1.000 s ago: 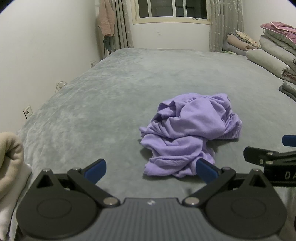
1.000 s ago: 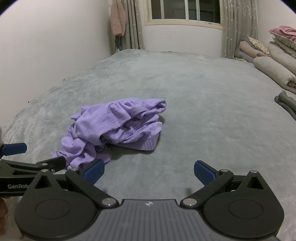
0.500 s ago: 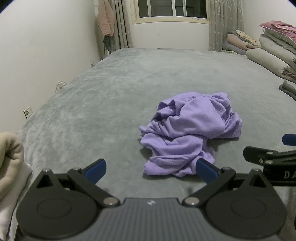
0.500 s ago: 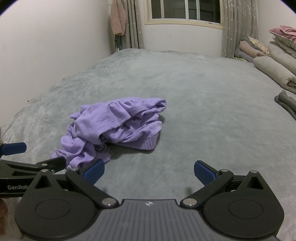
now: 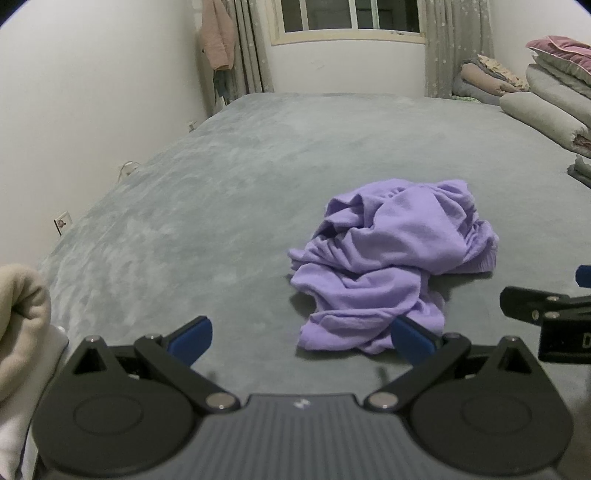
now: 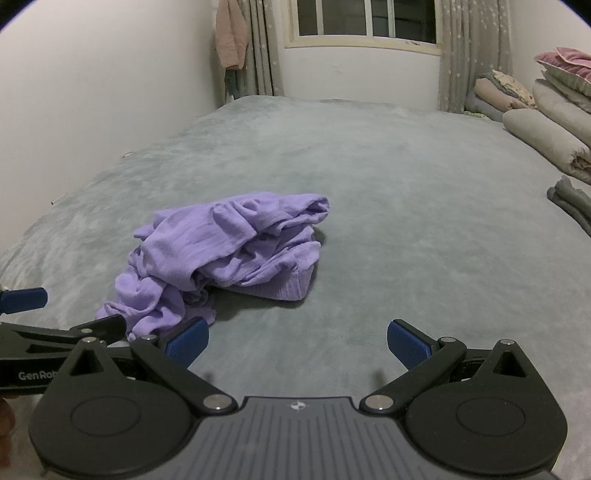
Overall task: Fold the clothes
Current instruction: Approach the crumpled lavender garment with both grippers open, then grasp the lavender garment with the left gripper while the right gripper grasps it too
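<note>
A crumpled lilac garment (image 5: 391, 262) lies in a heap on the grey bed cover (image 5: 229, 192). In the right wrist view the same garment (image 6: 229, 251) sits left of centre. My left gripper (image 5: 301, 339) hovers just short of the heap's near edge, open and empty, its right blue pad level with the cloth's hem. My right gripper (image 6: 297, 343) is open and empty too, over bare cover to the right of the heap. Each gripper shows at the edge of the other's view.
Rolled quilts and pillows (image 6: 554, 122) are stacked along the right edge, with a folded grey item (image 6: 572, 203) beside them. A beige cloth bundle (image 5: 22, 317) sits at the near left. A wall runs along the left; a window (image 5: 351, 18) and curtains stand at the far end.
Almost nothing differs; both views have crept very slightly toward the garment. Both grippers stay open and the heap lies as before.
</note>
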The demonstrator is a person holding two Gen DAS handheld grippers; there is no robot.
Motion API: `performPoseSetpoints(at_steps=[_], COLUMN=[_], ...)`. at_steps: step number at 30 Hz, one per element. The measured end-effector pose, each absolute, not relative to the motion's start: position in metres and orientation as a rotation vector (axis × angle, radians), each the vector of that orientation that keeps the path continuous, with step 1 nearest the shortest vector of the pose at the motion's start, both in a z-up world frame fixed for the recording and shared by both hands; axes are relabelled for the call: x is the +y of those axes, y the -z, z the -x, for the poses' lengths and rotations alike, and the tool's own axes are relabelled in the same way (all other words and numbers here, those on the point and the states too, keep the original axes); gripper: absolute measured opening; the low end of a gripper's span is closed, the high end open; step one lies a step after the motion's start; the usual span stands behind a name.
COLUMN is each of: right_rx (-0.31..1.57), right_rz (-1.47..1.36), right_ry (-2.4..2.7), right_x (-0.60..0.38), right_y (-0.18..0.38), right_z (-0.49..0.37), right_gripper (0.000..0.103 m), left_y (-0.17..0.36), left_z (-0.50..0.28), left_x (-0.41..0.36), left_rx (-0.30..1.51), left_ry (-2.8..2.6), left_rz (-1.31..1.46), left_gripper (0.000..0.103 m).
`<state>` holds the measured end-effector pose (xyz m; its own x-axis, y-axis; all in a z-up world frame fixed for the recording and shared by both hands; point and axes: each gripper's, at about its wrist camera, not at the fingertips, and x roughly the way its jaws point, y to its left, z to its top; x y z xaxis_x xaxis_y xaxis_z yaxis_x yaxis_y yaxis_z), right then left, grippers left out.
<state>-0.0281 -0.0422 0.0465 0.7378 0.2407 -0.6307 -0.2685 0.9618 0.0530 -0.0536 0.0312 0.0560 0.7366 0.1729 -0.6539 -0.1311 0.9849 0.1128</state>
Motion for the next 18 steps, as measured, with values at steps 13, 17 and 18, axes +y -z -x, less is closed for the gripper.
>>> performPoseSetpoints(at_steps=[13, 17, 18], right_rx=[0.663, 0.64, 0.637], right_rz=[0.079, 0.139, 0.151], right_ry=[-0.261, -0.271, -0.274], right_x=[-0.031, -0.024, -0.024], right_y=[-0.043, -0.036, -0.035], right_z=[0.014, 0.0, -0.003], right_gripper=[0.103, 0.103, 0.1], left_y=[-0.055, -0.049, -0.047], left_z=[0.039, 0.024, 0.02], left_x=[0.035, 0.033, 0.033], left_rx=[0.715, 0.705, 0.702], left_ry=[-0.161, -0.174, -0.175], left_rz=[-0.085, -0.119, -0.122], left_gripper=[0.103, 0.103, 0.103])
